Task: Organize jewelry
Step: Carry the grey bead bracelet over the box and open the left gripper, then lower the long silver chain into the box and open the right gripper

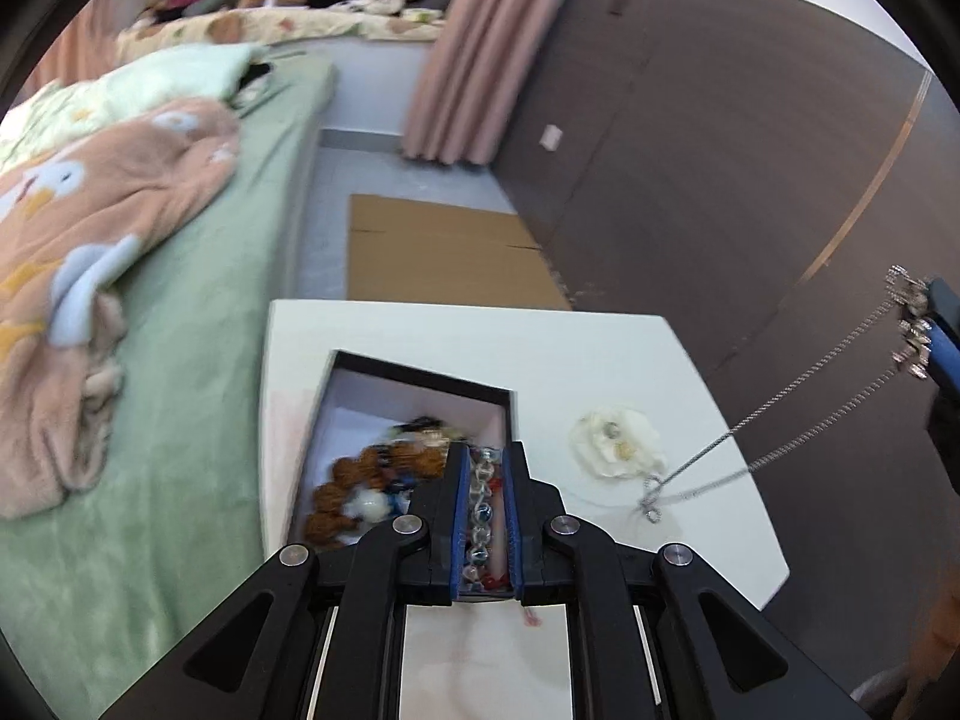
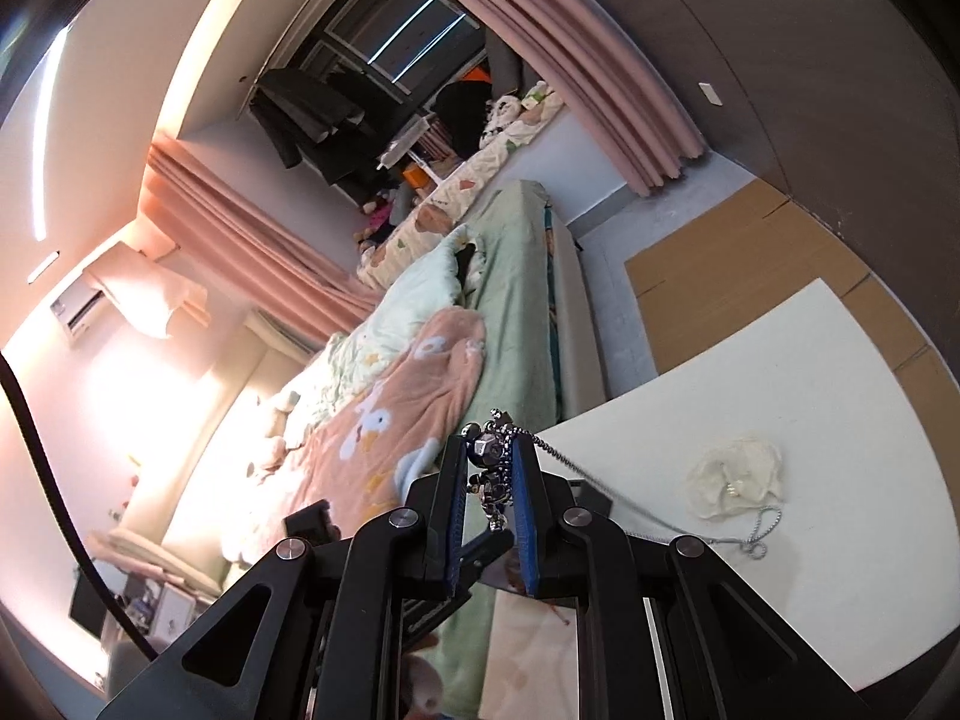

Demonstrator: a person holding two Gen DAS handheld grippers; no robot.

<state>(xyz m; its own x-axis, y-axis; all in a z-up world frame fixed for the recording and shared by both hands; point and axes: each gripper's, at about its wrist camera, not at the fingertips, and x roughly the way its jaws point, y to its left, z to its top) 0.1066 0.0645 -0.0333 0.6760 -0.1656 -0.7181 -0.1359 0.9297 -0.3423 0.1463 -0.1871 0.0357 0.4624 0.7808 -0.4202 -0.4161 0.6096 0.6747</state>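
Note:
My left gripper is shut on a clear glass-bead bracelet and holds it over the open jewelry box, which holds brown beads and other pieces. My right gripper is shut on the silver pendant of a necklace. Its silver chain hangs taut down to the white table, where the chain's end still rests. The right gripper shows at the right edge of the left wrist view. A small white pouch with earrings lies on the table by the chain; it also shows in the right wrist view.
A bed with a green sheet and a pink blanket lies left of the table. Flat cardboard lies on the floor beyond the table. A dark wardrobe wall stands on the right.

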